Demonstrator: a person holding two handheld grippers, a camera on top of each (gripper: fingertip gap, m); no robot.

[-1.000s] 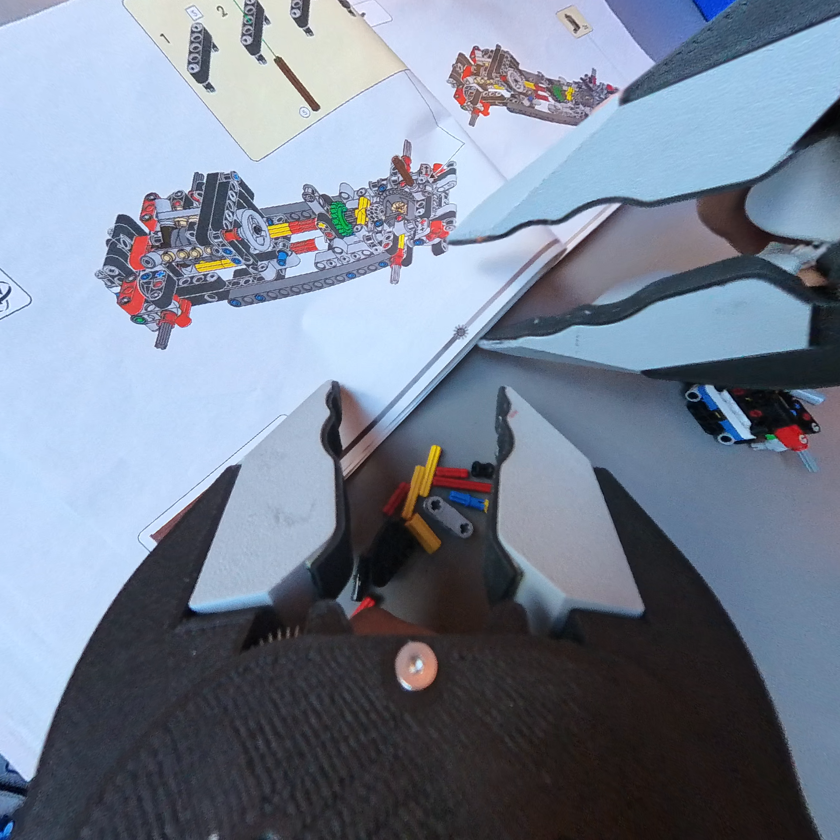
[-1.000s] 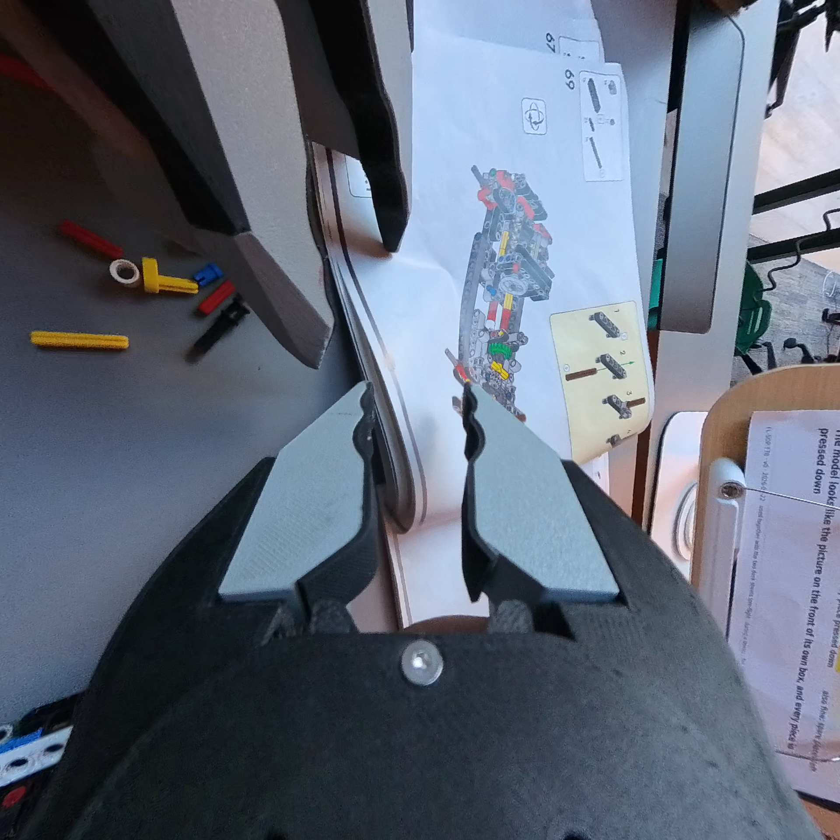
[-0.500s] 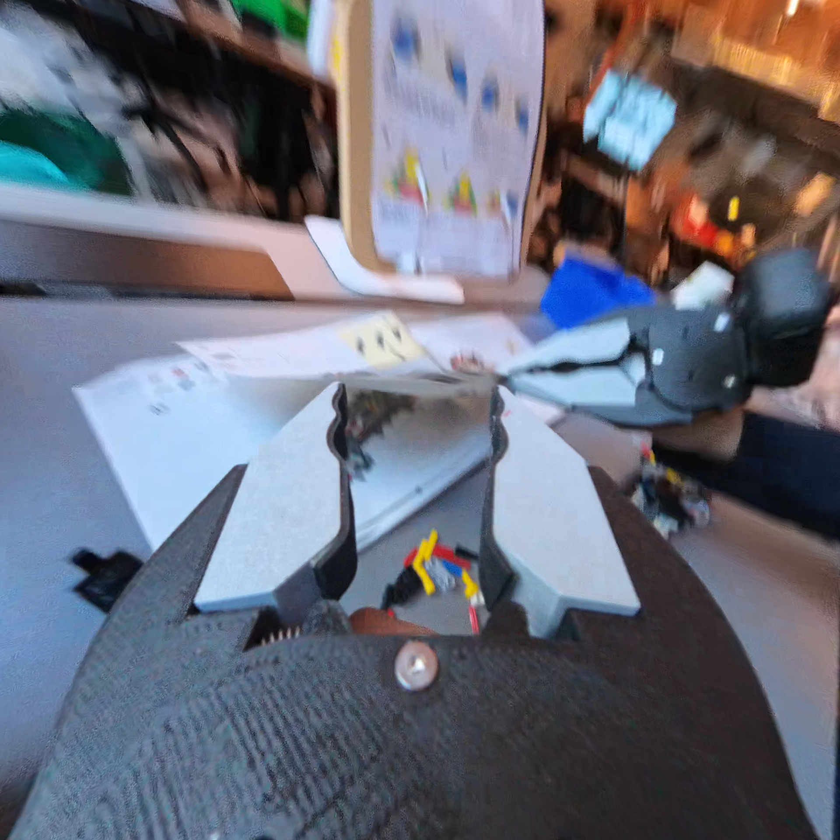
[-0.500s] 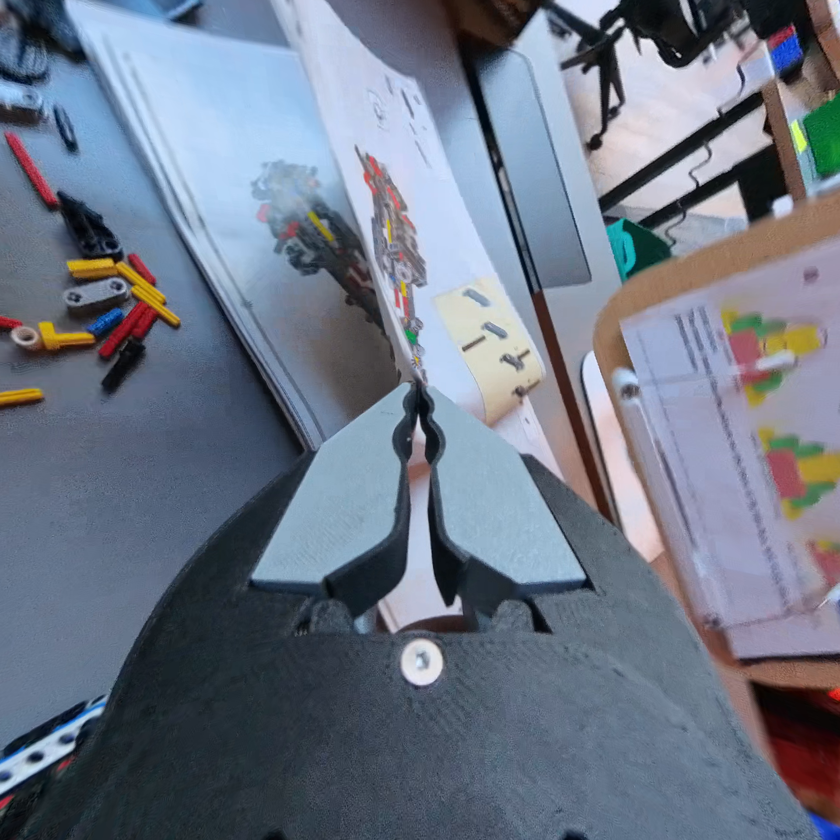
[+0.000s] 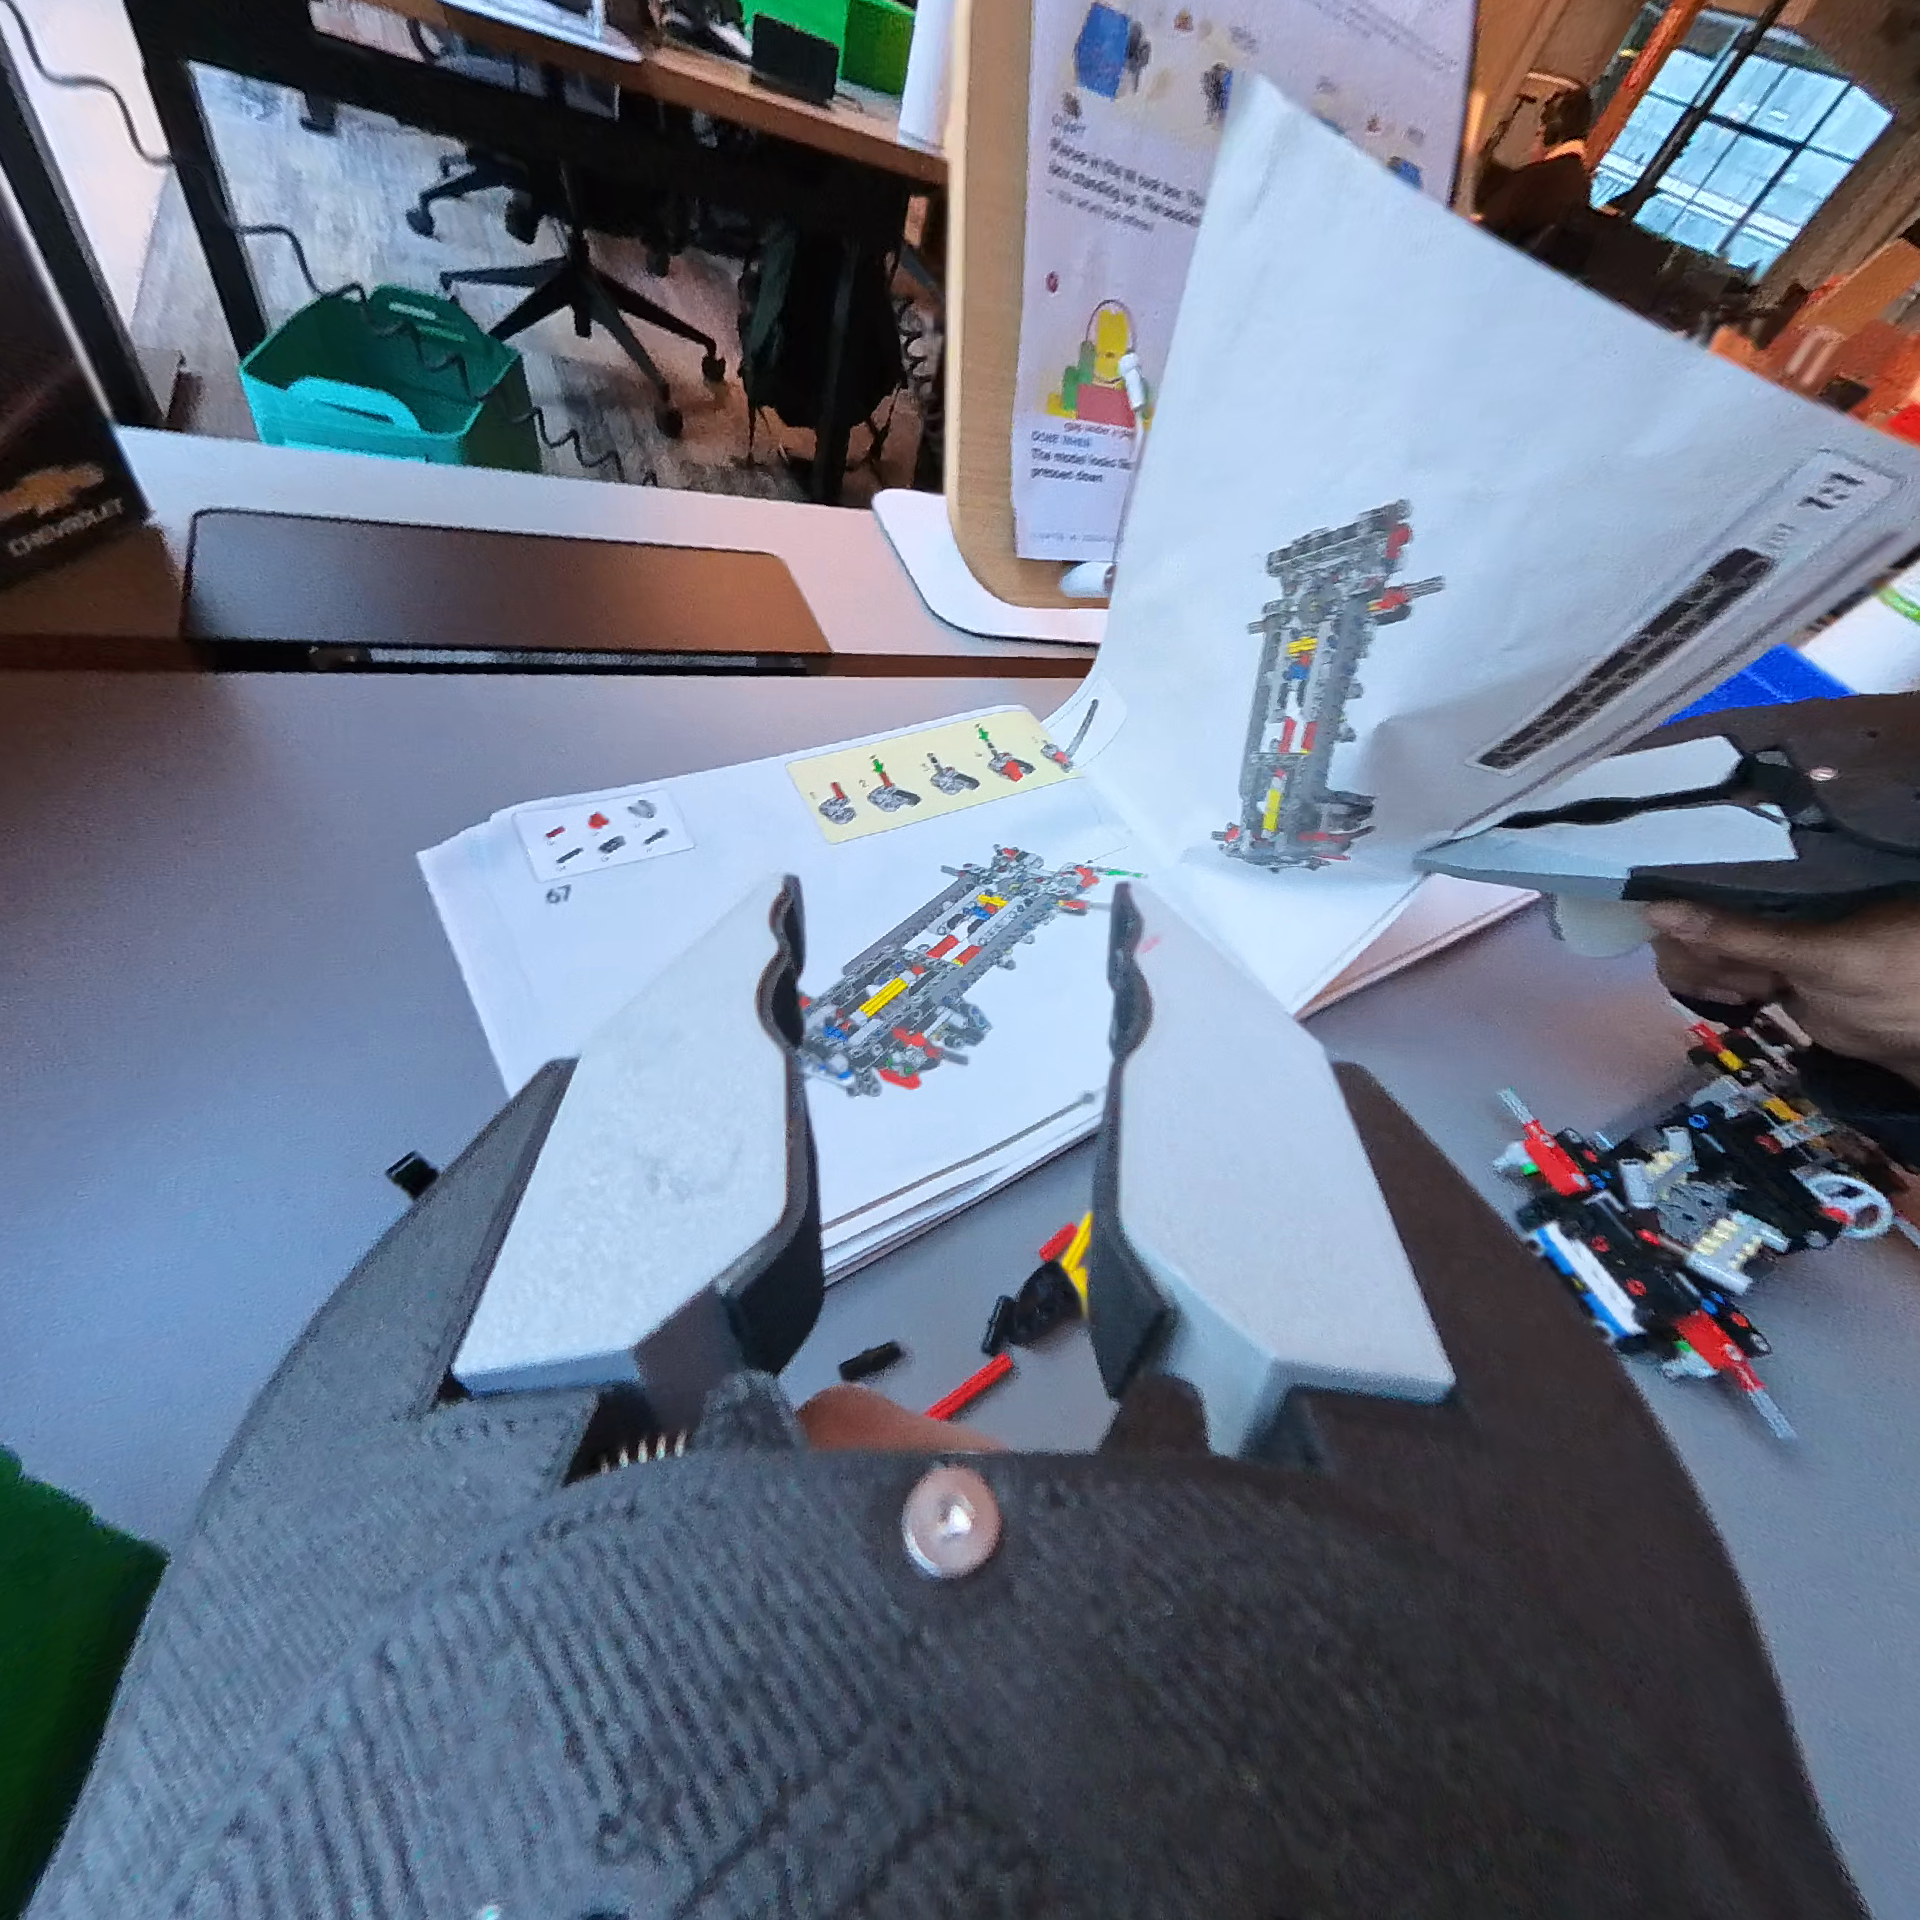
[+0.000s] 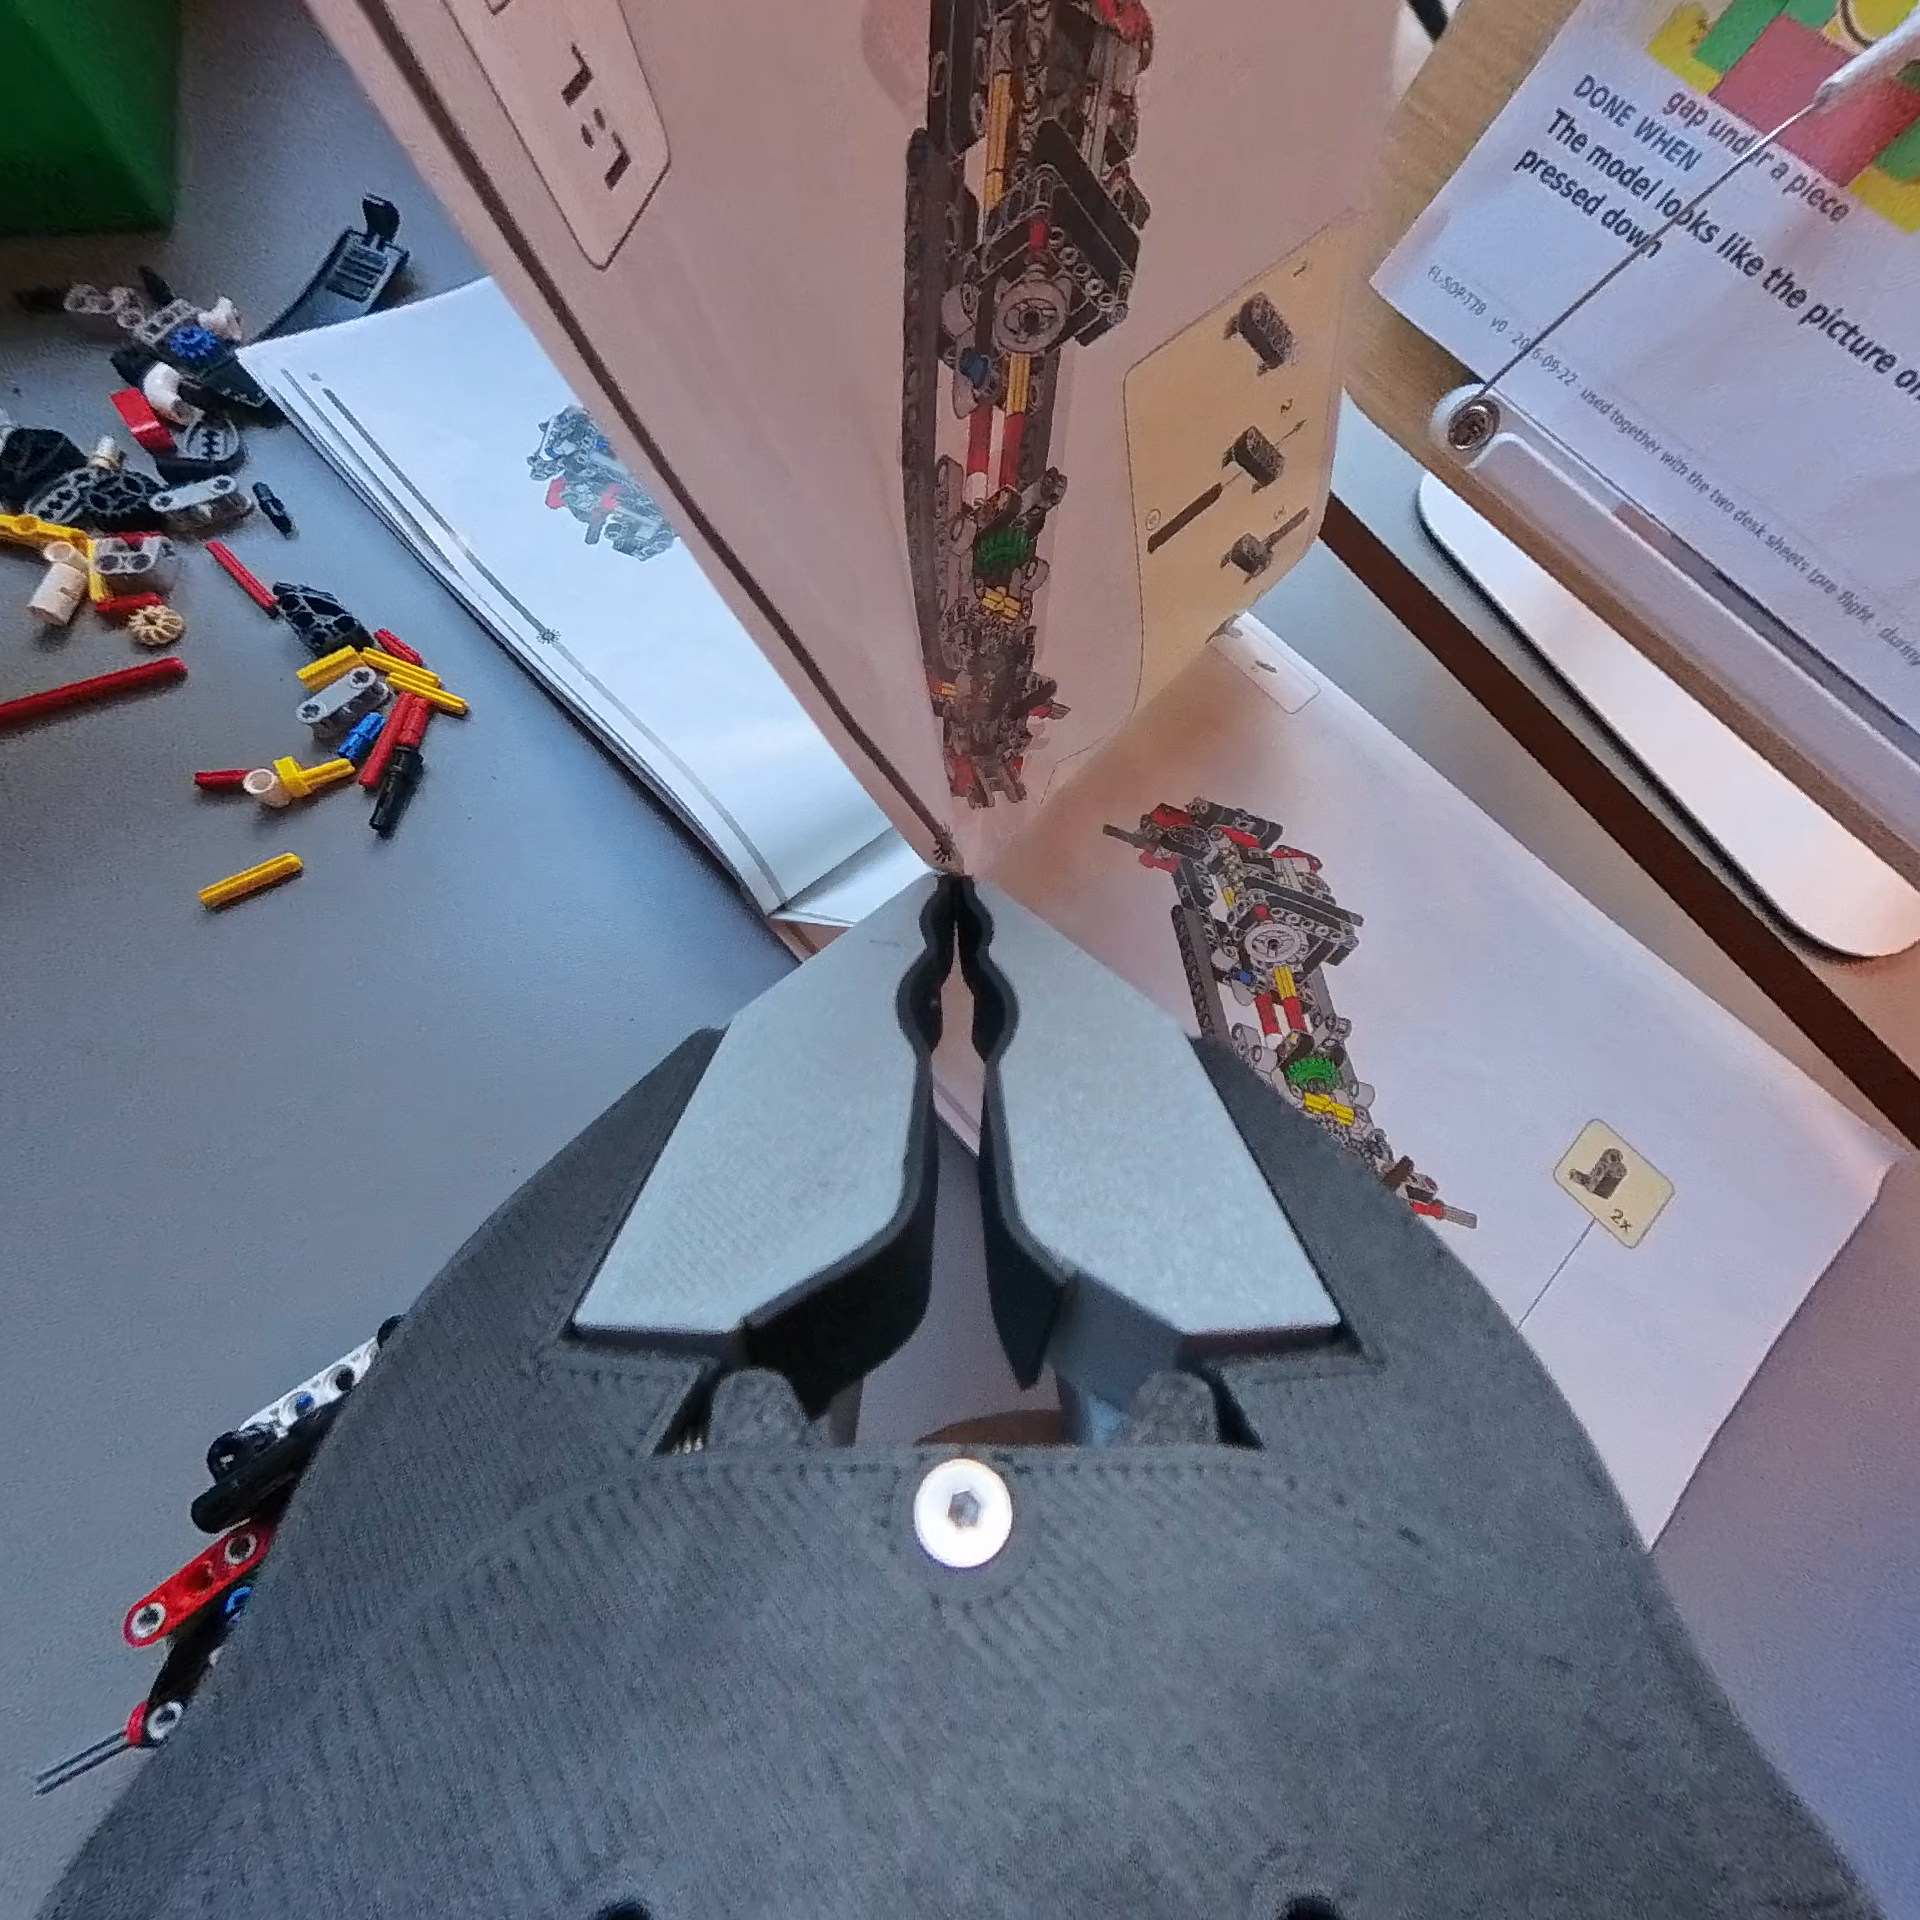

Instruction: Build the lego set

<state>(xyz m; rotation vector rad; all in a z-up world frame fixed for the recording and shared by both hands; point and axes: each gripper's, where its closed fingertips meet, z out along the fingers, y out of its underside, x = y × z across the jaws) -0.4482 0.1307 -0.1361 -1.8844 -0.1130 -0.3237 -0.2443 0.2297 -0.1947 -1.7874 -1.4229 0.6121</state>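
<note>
An open instruction booklet lies on the grey table. My right gripper is shut on the edge of one page and holds it raised and curved above the booklet. The left wrist view shows the same thing: the right gripper pinches the lifted page. My left gripper is open and empty, held above the table in front of the booklet. Small red, yellow and black pieces lie below its fingers; they also show in the right wrist view.
A partly built model lies on the table at the right, next to a person's hand. A wooden stand with a printed sheet rises behind the booklet. A green box stands at the far left. More loose parts lie there. Tip to tip, the grippers are about 25 cm apart. My right gripper is the nearer one to the partly built model: about 15 cm, against 30 cm.
My right gripper closed on the page's edge and lifted the page off the booklet. My left gripper drew back and tilted up, still open, its fingers slightly closer together.
</note>
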